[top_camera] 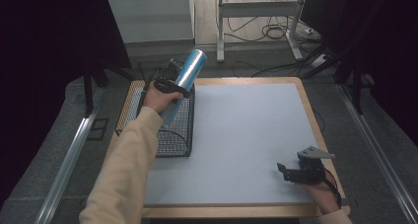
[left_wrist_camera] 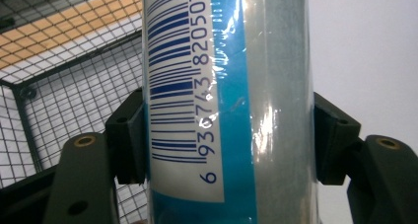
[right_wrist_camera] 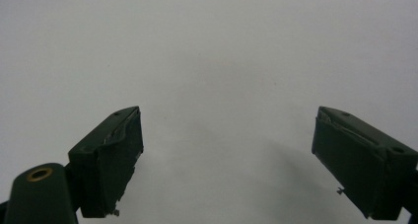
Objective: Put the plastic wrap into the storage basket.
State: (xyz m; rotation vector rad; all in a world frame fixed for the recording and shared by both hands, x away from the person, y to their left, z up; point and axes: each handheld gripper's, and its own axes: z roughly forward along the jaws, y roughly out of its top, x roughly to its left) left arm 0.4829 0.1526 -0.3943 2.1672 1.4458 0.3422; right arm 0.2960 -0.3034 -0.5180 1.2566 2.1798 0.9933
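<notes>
- The left gripper (left_wrist_camera: pixel 229 140) was clamped on a blue and silver tube (left_wrist_camera: pixel 229 86), one black jaw pressed to each side of it, low in the left gripper view.
- The tube's white label with its barcode (left_wrist_camera: pixel 180 91) ran up the middle of that view, digits reading along its length, and glare slid down the shiny wrap on the right.
- Behind the tube, at the left of that view, sat a black wire basket (left_wrist_camera: pixel 59 86), with the orange-toned tabletop showing through its mesh at the upper left.
- To the right of the tube there was pale mat and nothing more to call.
- In the high view the left gripper (top_camera: pixel 173 86) sat in the upper left of the frame, over the wire basket (top_camera: pixel 175 142).
- The tube (top_camera: pixel 190 71) was held up off the table, tilted, its upper end leaning toward the upper right and its lower end dipping into the basket's mesh.
- The left hand (top_camera: pixel 157 99) wrapped the gripper's handle, a cream sleeve (top_camera: pixel 125 169) running down to the bottom edge.
- Over to the right gripper (right_wrist_camera: pixel 226 150): jaws spread wide apart, nothing between them, only the pale mat (right_wrist_camera: pixel 212 46) ahead.
- In the high view the right gripper (top_camera: pixel 296 173) was at the lower right, low over the grey mat (top_camera: pixel 246 135), well apart from the basket.
- The right hand (top_camera: pixel 325 197) held it from the bottom right corner.
- The mat covered most of a wooden table (top_camera: pixel 315 120), whose rim showed along the right side.
</notes>
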